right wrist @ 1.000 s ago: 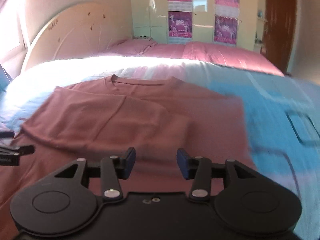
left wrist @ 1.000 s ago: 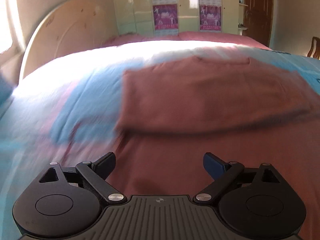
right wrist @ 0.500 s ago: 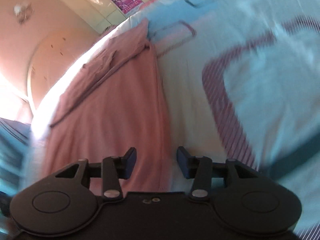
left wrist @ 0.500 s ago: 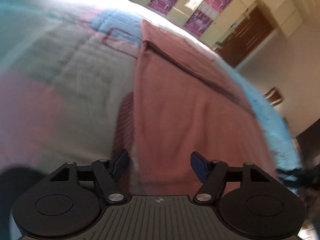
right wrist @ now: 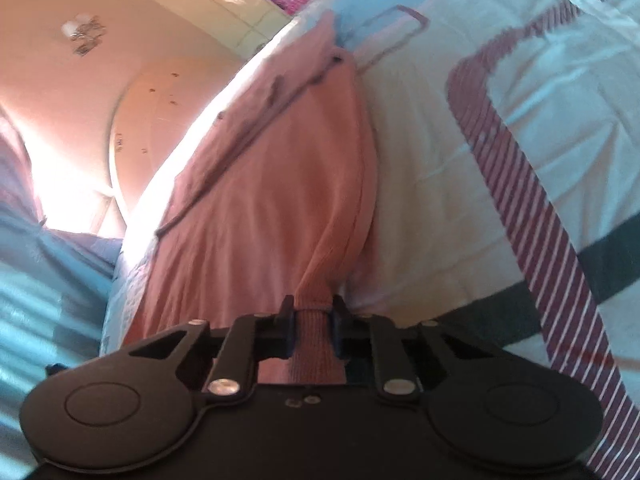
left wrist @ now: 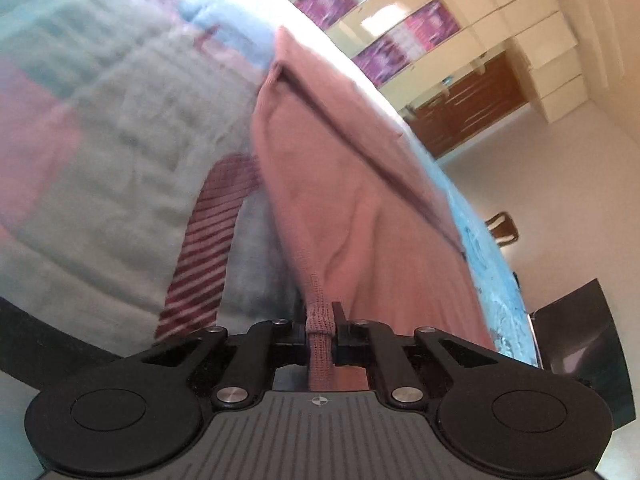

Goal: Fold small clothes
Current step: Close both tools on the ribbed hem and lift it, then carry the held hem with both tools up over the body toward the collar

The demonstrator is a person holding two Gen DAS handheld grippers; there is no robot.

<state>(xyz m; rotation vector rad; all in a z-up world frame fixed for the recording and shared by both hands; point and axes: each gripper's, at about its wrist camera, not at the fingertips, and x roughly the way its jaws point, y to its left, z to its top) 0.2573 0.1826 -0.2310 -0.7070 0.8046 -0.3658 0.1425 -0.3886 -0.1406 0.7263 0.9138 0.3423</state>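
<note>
Sunlit bed (left wrist: 120, 128) under you, the pink shirt (left wrist: 340, 208) lying along its near edge, and both tools, left tool (left wrist: 320, 330) and right tool (right wrist: 314, 322), have just closed and now clamp its hem corners, so lift together, evenly, keeping that hem taut.

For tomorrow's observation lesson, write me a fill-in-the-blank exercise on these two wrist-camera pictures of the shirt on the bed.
1. The left gripper is shut on the ribbed hem of the ______ shirt.
2. The right gripper is ______ on the hem of the shirt, at its other corner.
3. The shirt lies on a bed cover printed with dark red ______ bands.
4. In the left wrist view, purple ______ hang on the cupboard doors behind the bed.

Missing words: pink; shut; striped; posters
</note>
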